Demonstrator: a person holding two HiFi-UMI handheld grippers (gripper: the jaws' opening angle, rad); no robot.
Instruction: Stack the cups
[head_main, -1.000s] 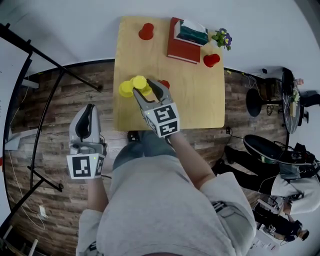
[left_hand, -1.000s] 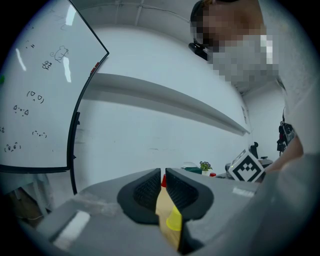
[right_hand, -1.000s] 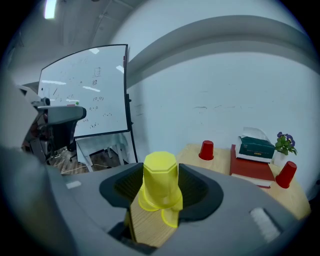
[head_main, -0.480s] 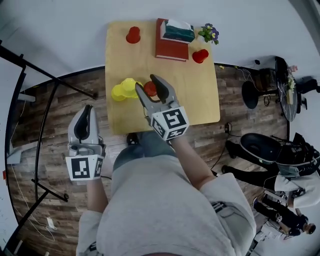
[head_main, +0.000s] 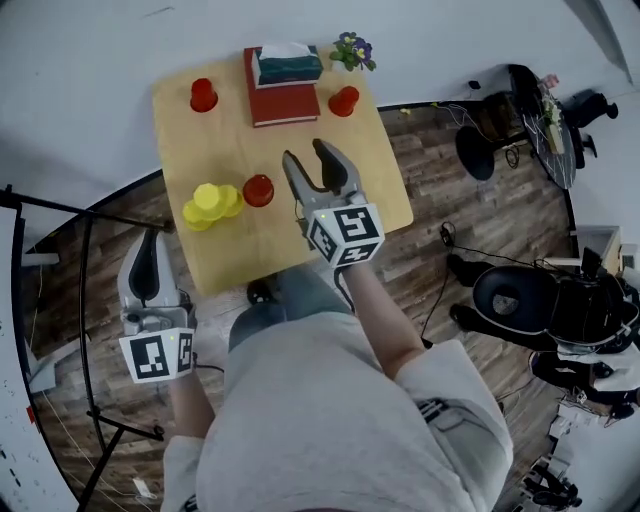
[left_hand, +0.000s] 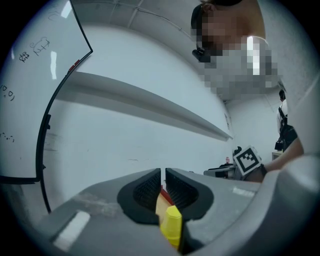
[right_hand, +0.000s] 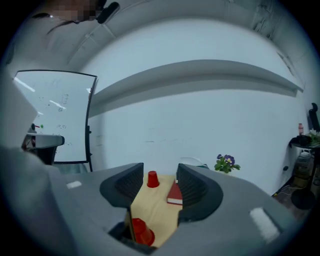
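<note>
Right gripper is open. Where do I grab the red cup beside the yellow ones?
Grip the red cup across its side wall, low down, coming in from where the right gripper hovers: it seems to stand mouth down, tapering upward, and the yellow cups crowd its far side.

Your left gripper sits low by your left side, pointing level, fingers pressed together. Your right gripper reaches forward on your outstretched right forearm, tilted slightly down, fingers spread wide, clamping nothing.
</note>
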